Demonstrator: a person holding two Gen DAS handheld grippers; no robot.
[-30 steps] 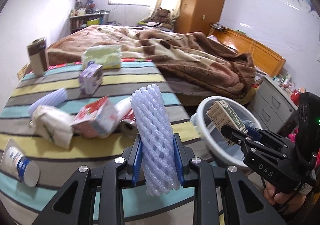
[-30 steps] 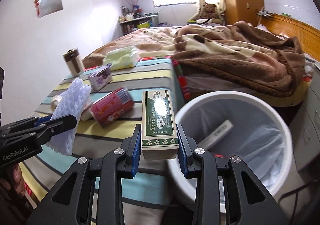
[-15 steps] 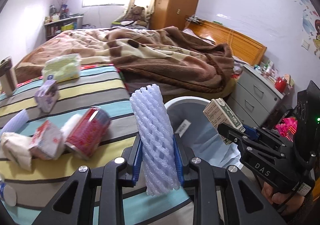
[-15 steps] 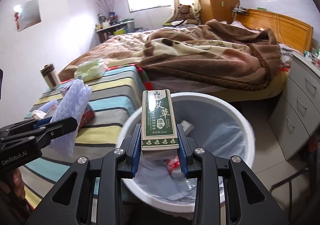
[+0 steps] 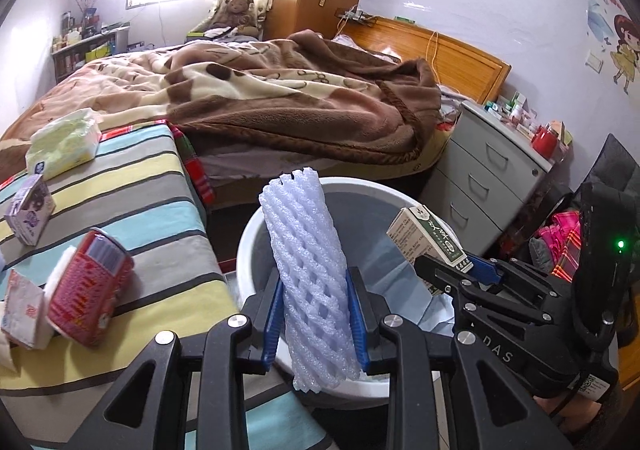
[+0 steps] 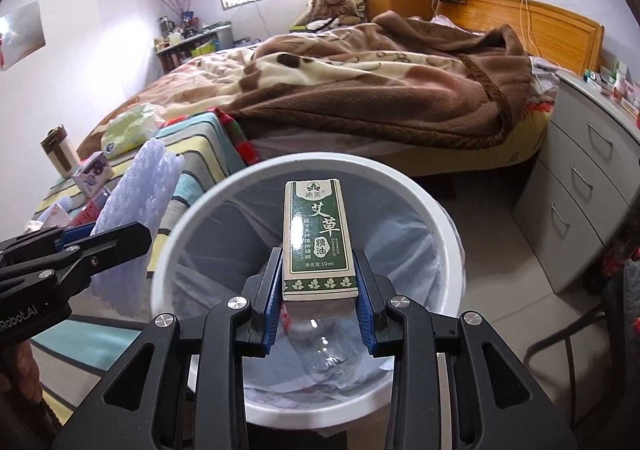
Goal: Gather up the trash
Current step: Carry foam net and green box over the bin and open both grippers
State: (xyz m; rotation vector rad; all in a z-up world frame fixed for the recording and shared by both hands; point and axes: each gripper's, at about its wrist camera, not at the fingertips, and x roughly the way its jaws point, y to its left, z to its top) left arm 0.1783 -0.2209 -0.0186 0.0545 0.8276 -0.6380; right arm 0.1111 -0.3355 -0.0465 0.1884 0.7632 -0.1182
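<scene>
Left wrist view
- Left gripper (image 5: 316,326): narrowed onto the foam net sleeve (image 5: 308,270), blue pads pressed against its lower sides.
- Foam net sleeve: pale lilac mesh tube, upright between the pads, top end above the near rim of the bin, bottom end below the pads.
- Bin (image 5: 250,242): white, round, lined with a pale plastic bag; on the floor just beside the corner of the striped bedcover (image 5: 132,185).
- Right gripper (image 5: 448,270): to the right of the bin, clamped on the green carton (image 5: 426,240); carton tilted, over the bin's right rim.
- Hand (image 5: 568,410): partly visible under the right gripper's body, low and right of the bin.
- Left of the bin, on the bedcover: red can (image 5: 88,294) on its side; small purple carton (image 5: 30,209) further away; green tissue pack (image 5: 64,143) furthest.
- Beyond the bin: brown blanket (image 5: 304,101) heaped on the bed; grey drawer unit (image 5: 488,177) to the right.

Right wrist view
- Right gripper (image 6: 318,298): closed to a narrow gap on the green carton (image 6: 318,238), pads on its lower side edges.
- Green carton: upright, printed face to the camera, directly over the open mouth of the bin (image 6: 444,217).
- Inside the bin: clear plastic bottle (image 6: 332,354) lying on the liner below the carton.
- Left gripper (image 6: 120,238): left of the bin, gripping the foam net sleeve (image 6: 136,205), just outside the bin's left rim.
</scene>
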